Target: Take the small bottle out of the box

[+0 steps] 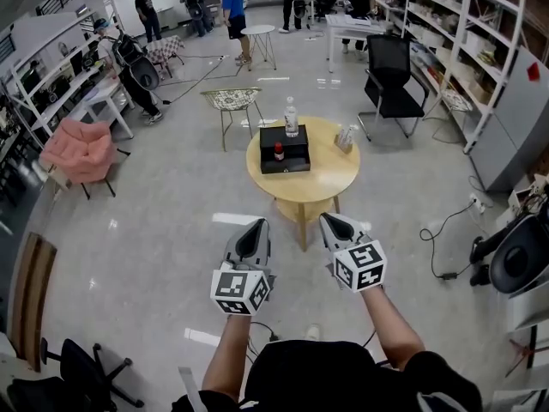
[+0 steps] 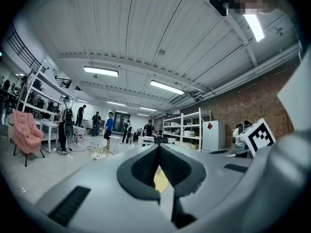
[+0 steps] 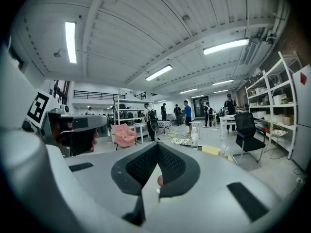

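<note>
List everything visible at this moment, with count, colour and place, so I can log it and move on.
table: one, light wood, round, on the floor ahead of the person
box: one, black, on the table
small bottle: one, red top, in the box
water bottle: one, clear, at the box's far edge
office chair: one, black, beyond the table to the right
armchair: one, pink, far left
shelves: a row, white, along the right side
people: several, standing at the far end
left claw: one, grey, shut and empty, short of the table
right claw: one, grey, shut and empty, short of the table
</note>
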Tool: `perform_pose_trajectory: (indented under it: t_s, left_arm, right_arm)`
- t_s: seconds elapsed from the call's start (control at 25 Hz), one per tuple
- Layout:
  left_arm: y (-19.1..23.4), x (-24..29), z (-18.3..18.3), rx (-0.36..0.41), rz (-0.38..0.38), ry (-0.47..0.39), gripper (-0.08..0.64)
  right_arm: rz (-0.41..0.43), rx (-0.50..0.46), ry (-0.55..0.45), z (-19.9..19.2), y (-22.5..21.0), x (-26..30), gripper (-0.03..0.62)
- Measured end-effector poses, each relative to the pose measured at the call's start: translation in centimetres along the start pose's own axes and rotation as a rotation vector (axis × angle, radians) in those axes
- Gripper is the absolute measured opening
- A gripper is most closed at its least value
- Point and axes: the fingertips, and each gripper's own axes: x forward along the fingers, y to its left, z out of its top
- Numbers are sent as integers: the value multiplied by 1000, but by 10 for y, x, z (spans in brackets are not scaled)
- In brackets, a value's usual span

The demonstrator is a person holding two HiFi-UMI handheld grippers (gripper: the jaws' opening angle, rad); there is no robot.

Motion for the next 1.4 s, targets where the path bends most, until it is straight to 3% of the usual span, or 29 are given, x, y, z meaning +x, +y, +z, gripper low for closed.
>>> perform_pose_trajectory:
  t_s: [0.64, 1.4]
  left_arm:
    - [-8, 22, -11, -5, -14, 6, 11]
    - [79, 105, -25, -48, -9, 54, 11]
  right_arm:
    - [25, 25, 24, -9, -21, 17, 2]
    - [-31, 62, 70, -13, -61, 126, 2]
